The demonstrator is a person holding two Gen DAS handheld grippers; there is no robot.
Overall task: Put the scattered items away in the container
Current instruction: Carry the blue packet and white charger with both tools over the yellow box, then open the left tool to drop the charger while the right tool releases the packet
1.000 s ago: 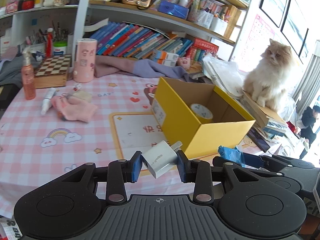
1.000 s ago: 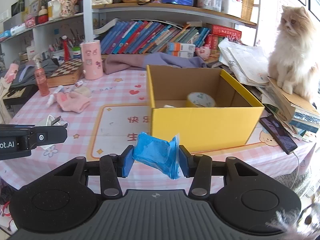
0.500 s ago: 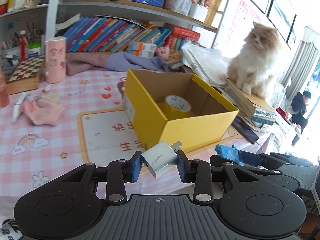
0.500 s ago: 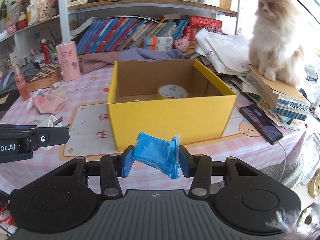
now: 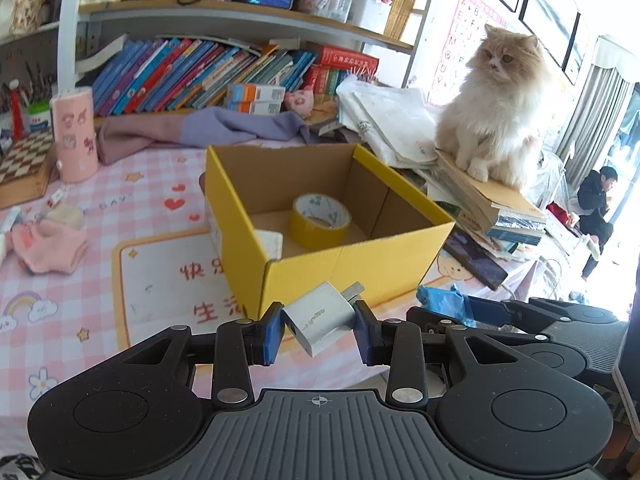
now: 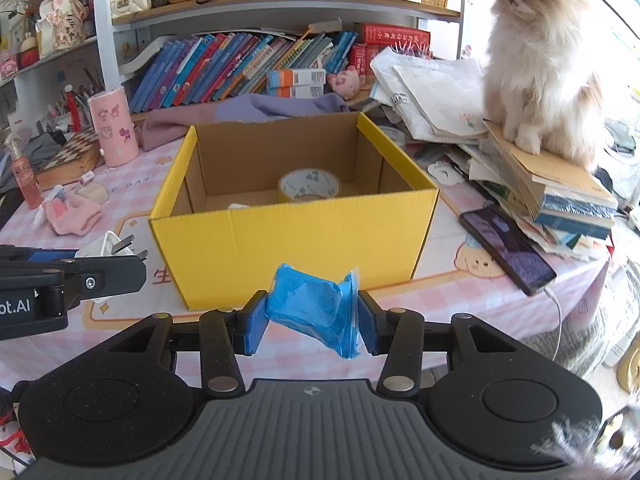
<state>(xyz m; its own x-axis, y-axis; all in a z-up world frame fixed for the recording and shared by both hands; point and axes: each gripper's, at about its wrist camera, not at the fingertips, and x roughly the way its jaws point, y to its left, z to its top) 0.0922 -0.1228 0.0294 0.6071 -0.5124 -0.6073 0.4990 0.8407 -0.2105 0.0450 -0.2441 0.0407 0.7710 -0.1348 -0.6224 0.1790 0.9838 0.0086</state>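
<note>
My left gripper (image 5: 319,326) is shut on a white plug adapter (image 5: 322,317), held in the air in front of the yellow box (image 5: 344,268). My right gripper (image 6: 312,314) is shut on a blue plastic packet (image 6: 314,304), just before the box's front wall (image 6: 296,254). The box is open and holds a roll of yellow tape (image 5: 321,221) and a small white item (image 5: 269,242). The left gripper with the adapter (image 6: 112,246) also shows at the left of the right wrist view. The right gripper's packet (image 5: 440,299) shows in the left wrist view.
A cat (image 6: 540,60) sits on a stack of books and papers (image 6: 552,188) right of the box. A phone (image 6: 506,248) lies by the table's right edge. Pink socks (image 5: 48,240), a pink cylinder (image 5: 75,134), a chessboard (image 5: 20,160) and a spray bottle (image 6: 22,170) lie at left.
Both grippers have moved right and closer to the yellow box, each still holding its item. The box now fills more of both views.
</note>
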